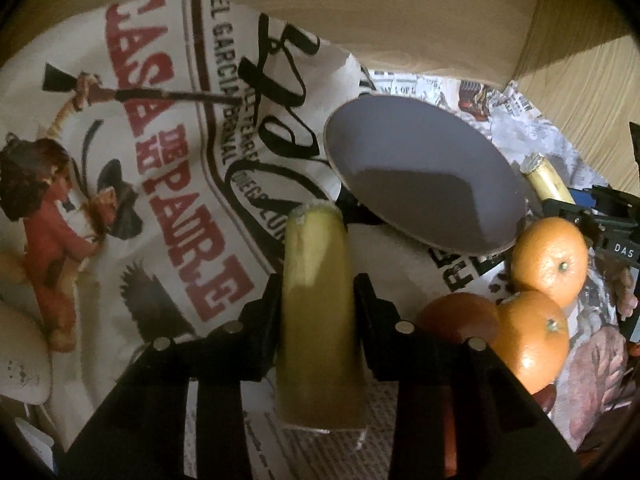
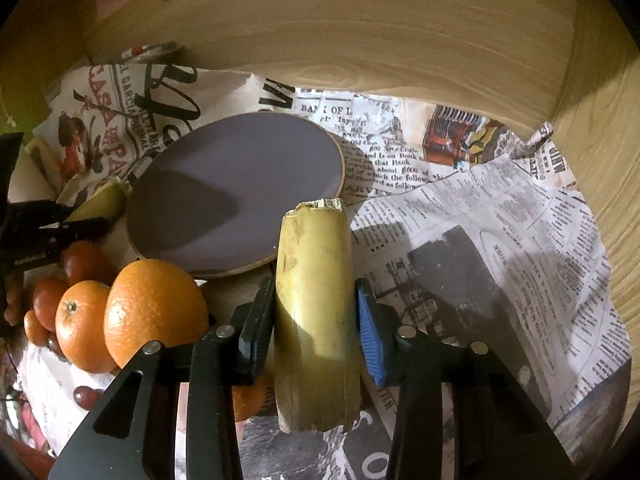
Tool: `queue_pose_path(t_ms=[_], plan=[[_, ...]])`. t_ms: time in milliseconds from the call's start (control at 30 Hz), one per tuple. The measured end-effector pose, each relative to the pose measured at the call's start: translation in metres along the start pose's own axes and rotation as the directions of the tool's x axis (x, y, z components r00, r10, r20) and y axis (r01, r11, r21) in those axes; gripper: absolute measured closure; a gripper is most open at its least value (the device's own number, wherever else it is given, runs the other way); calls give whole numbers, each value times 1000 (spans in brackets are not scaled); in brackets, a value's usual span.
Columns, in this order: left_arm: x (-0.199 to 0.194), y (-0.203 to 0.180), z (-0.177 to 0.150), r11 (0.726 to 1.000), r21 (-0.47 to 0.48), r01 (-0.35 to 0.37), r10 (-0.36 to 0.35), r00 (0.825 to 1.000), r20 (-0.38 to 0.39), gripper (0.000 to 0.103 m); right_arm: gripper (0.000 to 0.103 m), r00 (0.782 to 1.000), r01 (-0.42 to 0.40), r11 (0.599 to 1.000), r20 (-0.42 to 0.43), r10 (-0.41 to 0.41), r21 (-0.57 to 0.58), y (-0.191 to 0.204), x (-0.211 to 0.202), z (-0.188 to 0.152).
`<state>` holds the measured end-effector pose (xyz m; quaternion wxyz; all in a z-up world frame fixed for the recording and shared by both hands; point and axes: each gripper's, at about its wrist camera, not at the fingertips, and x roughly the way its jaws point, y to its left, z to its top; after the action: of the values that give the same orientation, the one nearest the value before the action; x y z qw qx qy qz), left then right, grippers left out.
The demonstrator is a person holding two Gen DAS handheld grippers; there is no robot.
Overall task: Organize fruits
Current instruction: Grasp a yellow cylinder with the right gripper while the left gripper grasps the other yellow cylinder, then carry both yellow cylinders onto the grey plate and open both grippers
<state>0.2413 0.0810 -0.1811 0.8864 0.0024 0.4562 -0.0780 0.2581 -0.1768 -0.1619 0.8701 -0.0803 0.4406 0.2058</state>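
Note:
My left gripper point(image 1: 316, 292) is shut on a yellow banana piece point(image 1: 316, 312), held above the newspaper just in front of the purple plate point(image 1: 420, 168). My right gripper point(image 2: 316, 300) is shut on another banana piece point(image 2: 316, 312) at the plate's point(image 2: 236, 192) near right edge. Each gripper shows in the other's view: the right one point(image 1: 592, 216) with its banana point(image 1: 548, 184), the left one point(image 2: 44, 232) with its banana point(image 2: 100, 204). Oranges point(image 1: 550, 260) point(image 2: 156, 312) lie beside the plate.
Printed newspaper sheets point(image 1: 140, 160) point(image 2: 500, 240) cover a wooden surface, with a wooden wall point(image 2: 360, 32) behind. Small red fruits point(image 2: 84, 396) lie near the oranges. A pale rounded object point(image 1: 20, 360) sits at the far left.

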Motion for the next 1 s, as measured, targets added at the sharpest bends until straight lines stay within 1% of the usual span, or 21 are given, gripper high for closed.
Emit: queue_pose_path(t_ms=[167,200,233,267,333,400,467,500,633,667,733,867,900,1000], plan=[[-20,-3,5,1000,-4,7,-7,999,51,69,67,999,0,1000,45,1,-4,2,-14,5],[-24,-4,7,1000,-5,11,-10,998,62,71,67,999,1,1000,51,-1,-3,2,-15,5],[-28,-5,10,1000,-2,12,-12,997,74,91,67,998,2,1000,64,-2,-2,1,-19,8],[-31,-7,12,1000,4,15,-15,997,81,103,67,997,2,1000,73,-2,-2,1,-22,9],[-37,-8,19,1000,2,31,-32,996,88,103,67,996,4,1000,91,-4,0,2,-27,12],[-37,-12,24,1000,19,16,-17,996,86,103,67,994,4,1000,106,-4,-3,2,-31,15],[-33,-12,24,1000,20,10,-12,998,66,103,67,993,1,1000,115,0,-6,2,-34,17],[-32,-10,23,1000,11,17,-17,998,56,101,67,993,0,1000,118,1,-7,3,-35,17],[-19,-3,16,999,-6,45,-45,999,-7,87,67,993,-13,1000,118,13,0,2,-37,15],[-17,-3,13,998,-7,55,-55,998,-21,85,67,993,-15,1000,116,14,3,1,-37,14],[-16,-4,10,998,-9,67,-67,998,-21,71,67,994,-18,1000,109,17,7,0,-36,13],[-14,-10,5,996,3,88,-88,995,-44,68,67,995,-28,999,97,26,21,-3,-32,11],[-14,-11,4,997,11,81,-81,996,-49,65,67,995,-31,999,95,28,23,-3,-31,11],[-13,-14,1,998,42,52,-50,997,-52,64,67,995,-37,999,96,35,20,-2,-31,9]])
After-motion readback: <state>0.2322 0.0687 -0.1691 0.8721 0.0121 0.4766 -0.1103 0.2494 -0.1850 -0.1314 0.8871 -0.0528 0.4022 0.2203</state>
